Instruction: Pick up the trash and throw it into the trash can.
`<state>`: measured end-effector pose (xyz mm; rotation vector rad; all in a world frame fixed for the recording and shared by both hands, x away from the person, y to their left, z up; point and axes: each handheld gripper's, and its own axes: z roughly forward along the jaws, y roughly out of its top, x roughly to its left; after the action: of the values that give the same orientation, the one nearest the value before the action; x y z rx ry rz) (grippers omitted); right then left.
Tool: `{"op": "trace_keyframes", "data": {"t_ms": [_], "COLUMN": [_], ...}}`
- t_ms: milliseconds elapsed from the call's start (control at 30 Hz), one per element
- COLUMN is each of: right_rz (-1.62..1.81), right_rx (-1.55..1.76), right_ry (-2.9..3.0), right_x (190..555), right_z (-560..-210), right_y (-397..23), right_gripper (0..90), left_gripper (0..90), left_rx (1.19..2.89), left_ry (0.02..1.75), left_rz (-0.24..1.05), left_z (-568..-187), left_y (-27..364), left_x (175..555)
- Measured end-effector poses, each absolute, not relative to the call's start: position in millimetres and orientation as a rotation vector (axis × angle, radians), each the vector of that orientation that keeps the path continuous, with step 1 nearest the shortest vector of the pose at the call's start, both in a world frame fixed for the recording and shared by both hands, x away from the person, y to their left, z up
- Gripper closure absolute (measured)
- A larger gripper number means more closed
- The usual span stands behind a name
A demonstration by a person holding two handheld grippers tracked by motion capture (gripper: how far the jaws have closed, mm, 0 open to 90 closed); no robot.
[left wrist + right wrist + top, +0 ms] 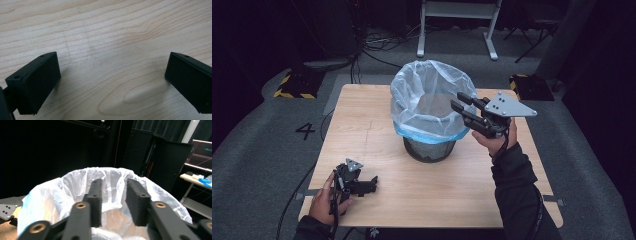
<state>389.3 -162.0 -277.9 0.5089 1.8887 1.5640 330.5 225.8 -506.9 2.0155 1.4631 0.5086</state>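
So the biggest thing on the wooden table point(377, 110) was the wire mesh bin point(430, 149), standing upright near the middle toward the far side, with a clear plastic liner bag point(424, 102) fitted in it and folded over the rim, blue band showing at the fold. The bag's mouth pointed straight up, so anything going in or any tugging on the liner had to come from above or from the rim.

The right gripper point(462, 106) was clearly the nearer one. It hung in the air at the bin's right side, pointing in toward the bag's mouth at about rim height, jaws reaching just over the edge. In the right gripper view the two jaws stood a bit apart, a moderate gap, with the crinkled liner point(110, 182) visible through it and nothing pinched between them. Looked to me like it was lined up on the rim plastic but not gripping it; whether a tip brushed the bag I couldn't tell.

The left gripper point(370, 184) was well away, down at the near left corner, resting low on the tabletop point(107, 37). Its jaws were spread wide and empty over bare wood.

My guess: the right hand does the next bit, the bag edge being directly ahead of it.
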Motion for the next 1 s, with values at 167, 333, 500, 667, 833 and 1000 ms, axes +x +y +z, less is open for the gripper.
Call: {"op": "trace_keyframes", "data": {"t_ms": [167,333,500,667,833,1000], "right_rz": [1.563,1.570,1.564,1.575,1.570,1.535], "right_rx": [0.522,0.544,0.558,0.556,0.556,0.575], "right_ry": [1.876,1.859,1.856,1.850,1.847,1.884], "right_x": [387.2,381.5,373.6,366.2,357.3,348.8], "right_z": [-279.1,-279.3,-282.7,-286.7,-292.5,-310.7], "right_y": [-168.4,-176.5,-183.5,-192.5,-206.5,-223.7], "right_gripper": [54.3,40.5,32.3,29.7,27.7,26.8], "left_gripper": [0.2,0.1,0.1,0.1,0.1,0.1], "left_rx": [2.016,2.016,2.021,2.020,2.020,2.021], "left_ry": [1.462,1.463,1.458,1.458,1.458,1.457], "left_rz": [0.509,0.509,0.505,0.505,0.505,0.505], "left_z": [-506.9,-506.9,-506.8,-506.8,-506.8,-506.8], "left_y": [225.9,225.9,226.3,226.2,226.3,226.3], "left_x": [330.6,330.6,330.9,330.9,330.9,330.9]}}
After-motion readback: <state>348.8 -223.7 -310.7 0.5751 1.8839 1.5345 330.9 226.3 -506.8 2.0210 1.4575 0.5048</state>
